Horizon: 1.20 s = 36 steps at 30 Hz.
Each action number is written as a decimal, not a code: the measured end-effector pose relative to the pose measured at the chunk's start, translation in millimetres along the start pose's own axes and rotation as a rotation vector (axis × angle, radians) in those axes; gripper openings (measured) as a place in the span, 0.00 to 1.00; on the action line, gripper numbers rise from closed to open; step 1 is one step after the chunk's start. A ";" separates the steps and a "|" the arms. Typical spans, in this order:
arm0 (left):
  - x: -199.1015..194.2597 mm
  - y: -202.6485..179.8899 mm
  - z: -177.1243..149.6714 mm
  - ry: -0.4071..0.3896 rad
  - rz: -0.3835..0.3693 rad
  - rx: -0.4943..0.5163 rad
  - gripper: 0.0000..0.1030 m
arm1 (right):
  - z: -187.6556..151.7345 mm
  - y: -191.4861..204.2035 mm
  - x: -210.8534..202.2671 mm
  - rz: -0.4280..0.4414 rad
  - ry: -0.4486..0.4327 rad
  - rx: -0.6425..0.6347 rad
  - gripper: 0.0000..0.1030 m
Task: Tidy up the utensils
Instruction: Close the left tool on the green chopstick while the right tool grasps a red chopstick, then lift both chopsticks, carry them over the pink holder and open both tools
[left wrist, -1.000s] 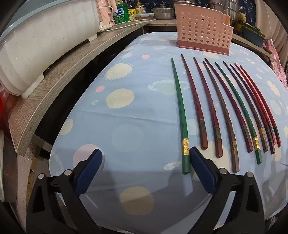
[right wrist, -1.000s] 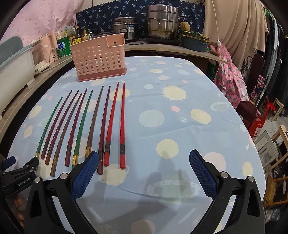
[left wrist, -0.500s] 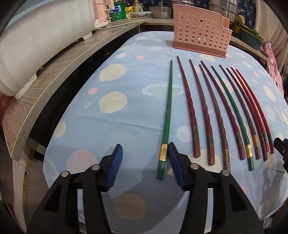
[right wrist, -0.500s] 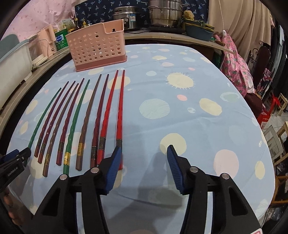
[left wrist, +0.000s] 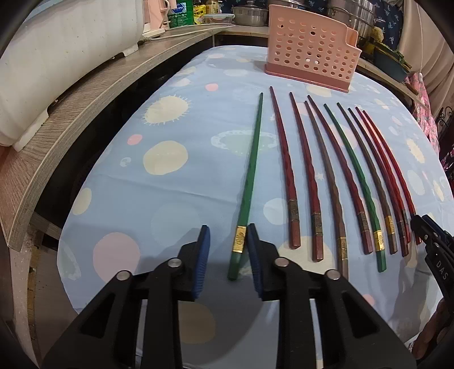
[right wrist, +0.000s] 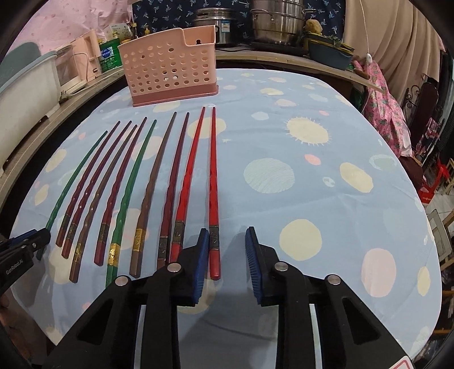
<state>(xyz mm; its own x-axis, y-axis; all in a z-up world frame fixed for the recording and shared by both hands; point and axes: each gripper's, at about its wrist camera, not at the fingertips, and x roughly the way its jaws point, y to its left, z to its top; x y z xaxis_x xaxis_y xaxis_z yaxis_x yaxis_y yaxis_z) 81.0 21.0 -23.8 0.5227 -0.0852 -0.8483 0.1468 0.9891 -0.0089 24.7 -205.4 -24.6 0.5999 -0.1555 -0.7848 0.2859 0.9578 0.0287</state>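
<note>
Several chopsticks lie side by side on the blue spotted tablecloth (left wrist: 176,198), tips toward a pink perforated holder (left wrist: 309,54) (right wrist: 170,71). My left gripper (left wrist: 228,227) straddles the gold-banded handle of the leftmost green chopstick (left wrist: 249,170). Its jaws are closing: the right pad touches the stick and a gap remains on the left. My right gripper (right wrist: 227,229) is closing around the handle of the rightmost red chopstick (right wrist: 213,176), which lies against the left pad with room on its right. Each gripper also shows at the edge of the other's view.
A wooden counter (left wrist: 85,93) with a white appliance (left wrist: 56,42) runs along the table's left side. Pots (right wrist: 272,22) and bottles stand behind the holder. Pink patterned cloth (right wrist: 383,113) hangs at the right. The table's near edge is just below both grippers.
Both pairs of jaws have narrowed from wide open. The green chopstick's handle now lies between the left pads, and the right gripper has sunk onto the red chopstick's handle.
</note>
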 end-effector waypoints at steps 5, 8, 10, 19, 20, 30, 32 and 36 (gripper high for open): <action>-1.0 2.2 0.7 0.014 -0.027 -0.013 0.10 | -1.2 -2.3 -3.8 0.011 0.002 0.009 0.07; -1.6 3.1 0.6 0.021 -0.035 -0.020 0.09 | -1.5 -2.4 -10.1 0.011 -0.011 0.006 0.07; -2.9 3.3 -0.5 0.023 -0.035 -0.022 0.07 | -1.0 -3.0 -15.8 0.009 -0.026 0.005 0.07; -26.3 8.5 8.1 -0.014 -0.037 -0.025 0.07 | 16.5 -8.9 -52.8 0.020 -0.108 0.013 0.07; -31.0 9.3 12.1 -0.025 -0.038 -0.025 0.07 | 21.3 -10.1 -57.9 0.024 -0.120 0.015 0.07; -83.6 15.1 81.1 -0.184 -0.045 -0.025 0.07 | 89.7 -25.2 -103.9 0.037 -0.280 0.031 0.07; -91.5 14.4 98.4 -0.211 -0.054 -0.019 0.07 | 107.0 -30.3 -107.5 0.047 -0.298 0.045 0.07; -102.8 12.5 138.5 -0.248 -0.102 -0.022 0.07 | 144.7 -40.9 -104.2 0.073 -0.301 0.085 0.07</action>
<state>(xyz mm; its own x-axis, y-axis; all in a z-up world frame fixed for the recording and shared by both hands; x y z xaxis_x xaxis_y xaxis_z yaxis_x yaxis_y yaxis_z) 145.4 25.5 136.6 0.6960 -0.2087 -0.6871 0.1925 0.9760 -0.1014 58.6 -263.3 145.5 0.8117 -0.1633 -0.5608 0.2872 0.9476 0.1398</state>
